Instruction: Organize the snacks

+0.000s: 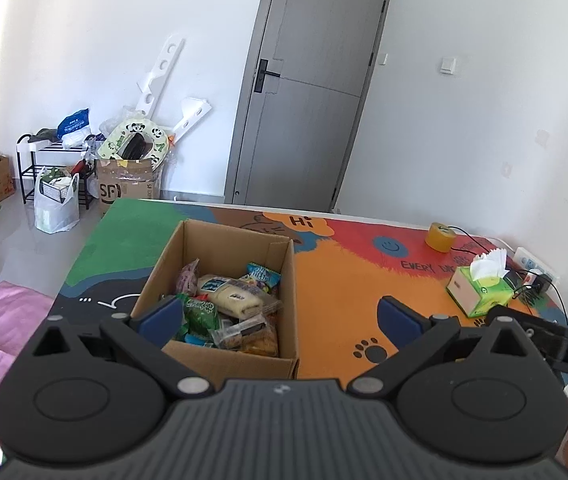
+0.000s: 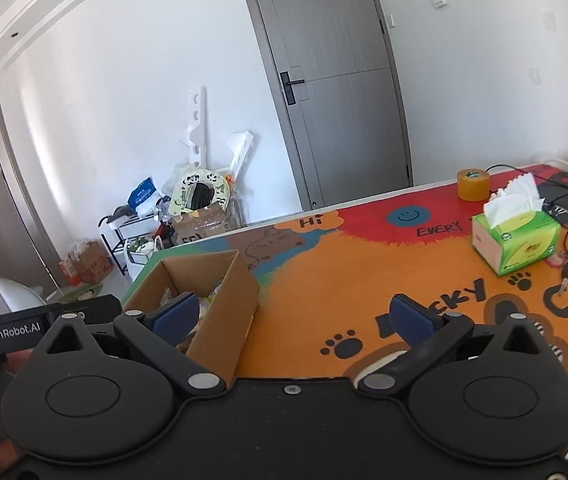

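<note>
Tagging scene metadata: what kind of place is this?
Probably a room in a home, not a lab: a grey door, a shoe rack with bags and boxes piled beside it, and a cartoon-print table mat holding a cardboard box of snacks.

My left finger point(image 1: 162, 316) hid part of the snacks point(image 1: 228, 308); the box point(image 2: 220, 296) wall hid most from my right camera.

Left hand-held gripper point(image 1: 280, 316) was held level, its blue-padded fingers point(image 1: 162, 314) spread wide with nothing between them. Right hand-held gripper point(image 2: 294, 316) was likewise spread wide and unloaded, blue pads point(image 2: 412, 316) apart. Each gripper's body edged into the other's view.
</note>
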Tool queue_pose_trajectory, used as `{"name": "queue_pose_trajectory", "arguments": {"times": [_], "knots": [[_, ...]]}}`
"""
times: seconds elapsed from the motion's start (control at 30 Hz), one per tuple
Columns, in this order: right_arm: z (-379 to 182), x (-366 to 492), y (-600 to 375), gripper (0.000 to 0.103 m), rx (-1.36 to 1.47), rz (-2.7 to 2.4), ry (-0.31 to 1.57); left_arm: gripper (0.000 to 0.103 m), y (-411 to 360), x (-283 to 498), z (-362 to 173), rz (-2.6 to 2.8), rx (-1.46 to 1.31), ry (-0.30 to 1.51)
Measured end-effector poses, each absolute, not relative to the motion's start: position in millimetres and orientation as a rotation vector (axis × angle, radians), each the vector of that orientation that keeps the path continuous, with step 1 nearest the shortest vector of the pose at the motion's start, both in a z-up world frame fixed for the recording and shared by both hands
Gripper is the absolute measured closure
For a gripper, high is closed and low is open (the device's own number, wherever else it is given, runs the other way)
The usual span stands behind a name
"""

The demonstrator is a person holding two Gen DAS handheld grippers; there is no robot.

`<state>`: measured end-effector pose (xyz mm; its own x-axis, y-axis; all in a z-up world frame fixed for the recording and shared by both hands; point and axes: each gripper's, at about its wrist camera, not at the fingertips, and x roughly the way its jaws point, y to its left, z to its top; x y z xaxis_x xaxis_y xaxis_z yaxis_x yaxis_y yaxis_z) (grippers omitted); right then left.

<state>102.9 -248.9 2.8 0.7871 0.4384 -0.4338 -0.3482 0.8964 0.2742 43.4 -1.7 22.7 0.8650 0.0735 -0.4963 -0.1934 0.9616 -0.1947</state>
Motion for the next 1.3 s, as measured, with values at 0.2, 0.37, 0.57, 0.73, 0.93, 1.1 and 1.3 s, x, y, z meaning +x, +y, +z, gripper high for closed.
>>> {"name": "queue_pose_trajectory", "arguments": {"times": [0.2,0.37,0.57,0.73,0.93,1.1,1.3], "knots": [[6.1,89.1,-259.0,0.000,0.180,0.391,0.510,0.000,0.2,25.2,26.4,0.107,-0.212,0.489],[0.8,76.3,-265.0,0.000,0.176,0.369,0.513,0.000,4.0,11.9,23.7,0.104,-0.218,0.476],[-9.2,75.8,-266.7,0.000,0.202,0.332,0.540,0.000,1.7,12.1,10.7,0.113,-0.215,0.520],[-12.7,69.0,-267.1,0.000,0.193,0.366,0.545,0.000,-0.1,10.4,5.5,0.108,-0.199,0.529],[-11.5,67.6,-260.2,0.000,0.175,0.377,0.550,0.000,-4.3,10.6,5.8,0.110,-0.163,0.539],[-9.7,66.5,-258.8,0.000,0.175,0.374,0.554,0.000,-5.1,10.7,5.2,0.112,-0.159,0.550],[-9.3,65.2,-256.1,0.000,0.154,0.395,0.552,0.000,-4.4,10.1,3.1,0.132,-0.135,0.550]]}}
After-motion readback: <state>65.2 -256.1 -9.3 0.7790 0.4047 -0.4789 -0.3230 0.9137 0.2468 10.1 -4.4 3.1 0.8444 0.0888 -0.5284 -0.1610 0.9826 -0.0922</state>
